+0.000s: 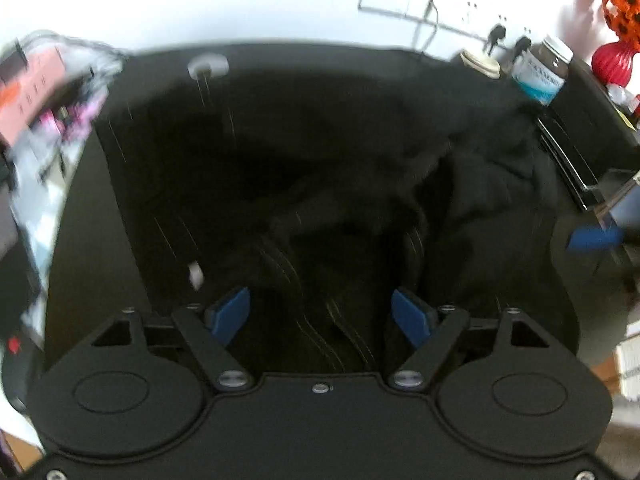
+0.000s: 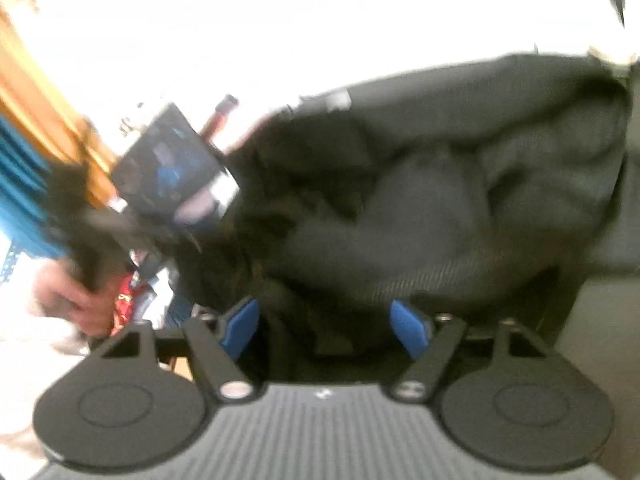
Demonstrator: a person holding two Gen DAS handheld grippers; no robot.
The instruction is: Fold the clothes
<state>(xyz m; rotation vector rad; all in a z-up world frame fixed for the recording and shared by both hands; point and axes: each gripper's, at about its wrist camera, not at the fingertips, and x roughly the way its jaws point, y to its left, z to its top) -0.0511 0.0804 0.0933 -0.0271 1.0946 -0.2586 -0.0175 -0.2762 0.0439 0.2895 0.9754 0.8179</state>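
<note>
spreading across the middle of the left wrist view, one black garment lies crumpled on a dark table, with pale stitch lines running down toward the bottom centre of the frame. the left gripper sits low in the frame with its two blue pads held wide apart, cloth showing in the gap between them; nothing is pinched. a small white tag shows left of centre, just above the left pad.

along the upper right of that frame stand one jar with a white lid, one red vase holding orange flowers, and one pale round lid or dish. one white disc sits at the upper left edge of the table. at the right edge the other gripper's one visible blue pad appears, blurred.

in the right wrist view the same black garment fills the centre and right, bunched in folds. the right gripper also has its two blue pads spread, fabric lying between them without being squeezed. at the left of the frame the person's hand grips a handle; the picture is heavily blurred there.
</note>
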